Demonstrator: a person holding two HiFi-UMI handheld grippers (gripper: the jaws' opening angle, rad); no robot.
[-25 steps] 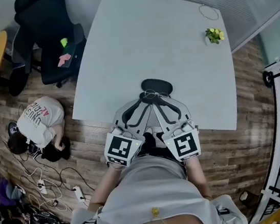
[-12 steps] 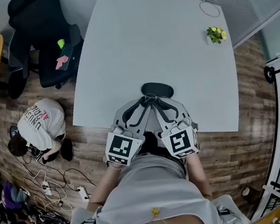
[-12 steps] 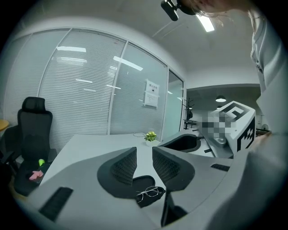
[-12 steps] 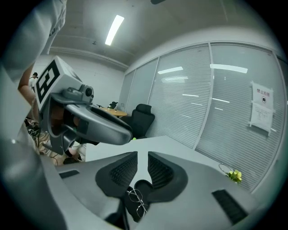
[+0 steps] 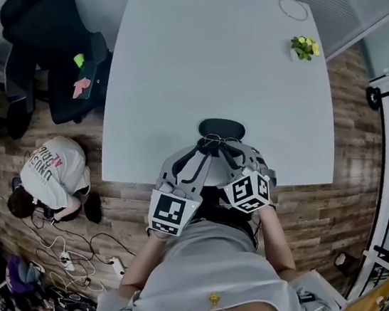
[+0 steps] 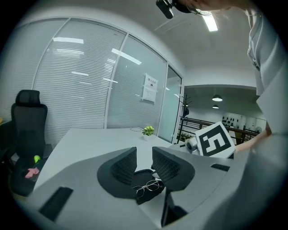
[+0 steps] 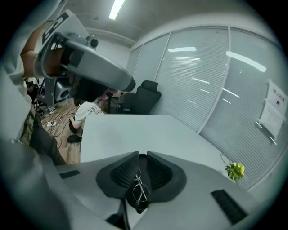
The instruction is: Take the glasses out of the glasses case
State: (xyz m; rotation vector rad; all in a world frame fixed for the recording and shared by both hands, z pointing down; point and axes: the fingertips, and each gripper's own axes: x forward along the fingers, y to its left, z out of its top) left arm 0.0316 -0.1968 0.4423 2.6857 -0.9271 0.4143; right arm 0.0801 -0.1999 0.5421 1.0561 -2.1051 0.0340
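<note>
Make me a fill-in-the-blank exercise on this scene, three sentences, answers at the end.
1. The glasses case lying near the front edge of the table is ___ in colour.
2. The thin wire glasses are pinched between the jaws of the person's ___ gripper.
3. Left of the table in the head view, a person in a white shirt crouches on the wooden ___.

Missing words: black; right; floor
</note>
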